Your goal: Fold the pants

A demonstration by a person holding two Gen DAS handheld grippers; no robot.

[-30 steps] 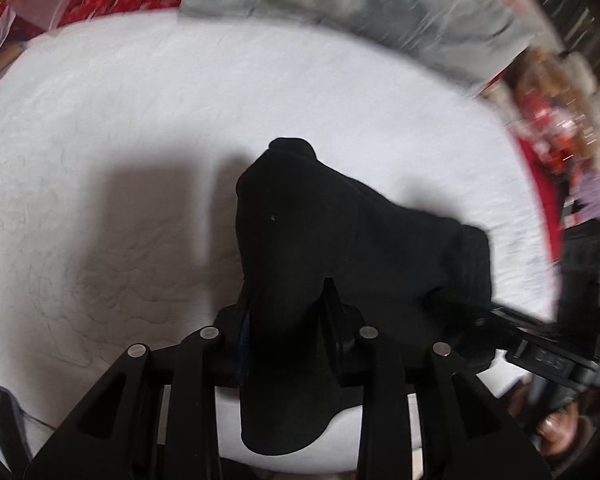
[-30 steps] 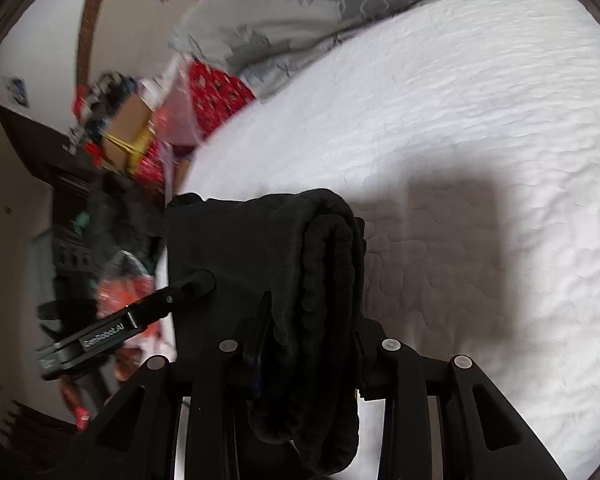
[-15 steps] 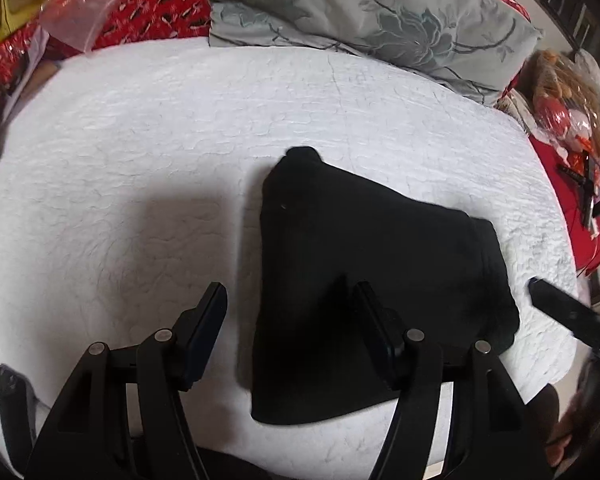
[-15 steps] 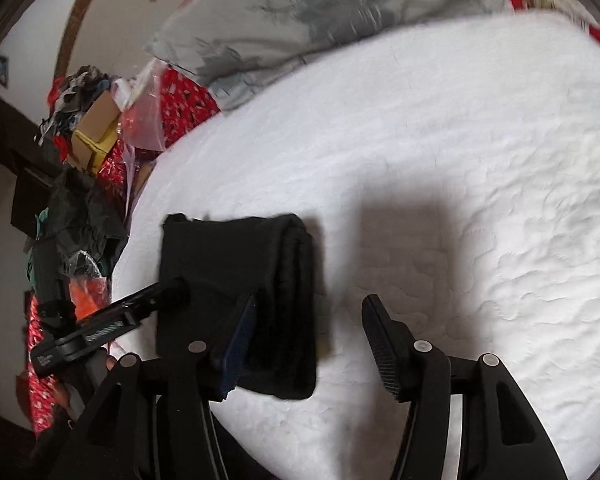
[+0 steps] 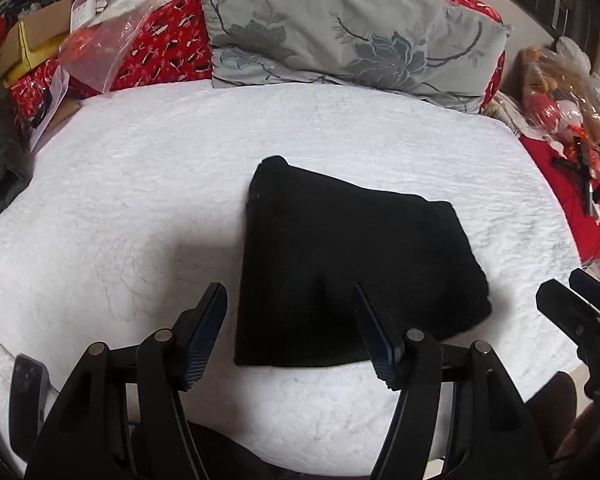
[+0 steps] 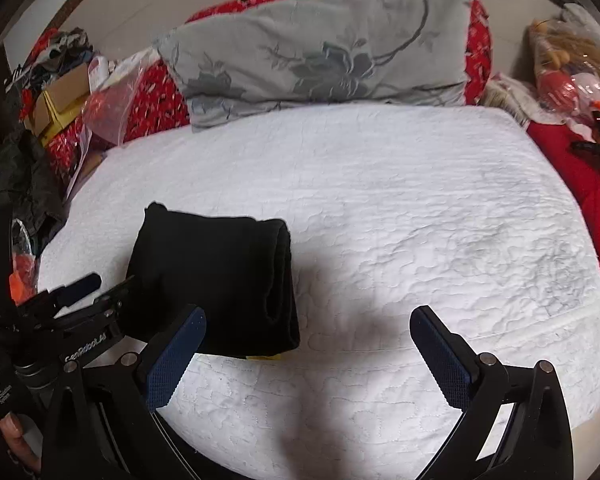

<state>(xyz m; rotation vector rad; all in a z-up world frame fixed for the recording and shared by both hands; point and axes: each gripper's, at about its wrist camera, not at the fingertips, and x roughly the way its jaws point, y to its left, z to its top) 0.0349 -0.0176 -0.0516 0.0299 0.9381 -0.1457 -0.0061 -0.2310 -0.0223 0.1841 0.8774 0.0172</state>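
Observation:
The black pants (image 5: 352, 264) lie folded into a compact, roughly square bundle on the white quilted bed (image 5: 140, 208). In the right wrist view the bundle (image 6: 220, 276) sits at the left with its rolled fold edge facing right. My left gripper (image 5: 290, 332) is open and empty, held above the bundle's near edge, touching nothing. My right gripper (image 6: 306, 344) is open and empty, to the right of the bundle above the bare quilt. The left gripper also shows in the right wrist view (image 6: 76, 312), and the right gripper at the left wrist view's right edge (image 5: 580, 312).
A grey floral pillow (image 5: 352, 36) leans against a red cushion (image 5: 160, 56) at the head of the bed. Boxes, bags and clothes (image 5: 28, 52) pile up at the left. Wrapped toys and a black tool on red cloth (image 5: 572, 120) lie at the right.
Both grippers let go of the pants and opened, then pulled back and up. The folded bundle now lies flat on the bed.

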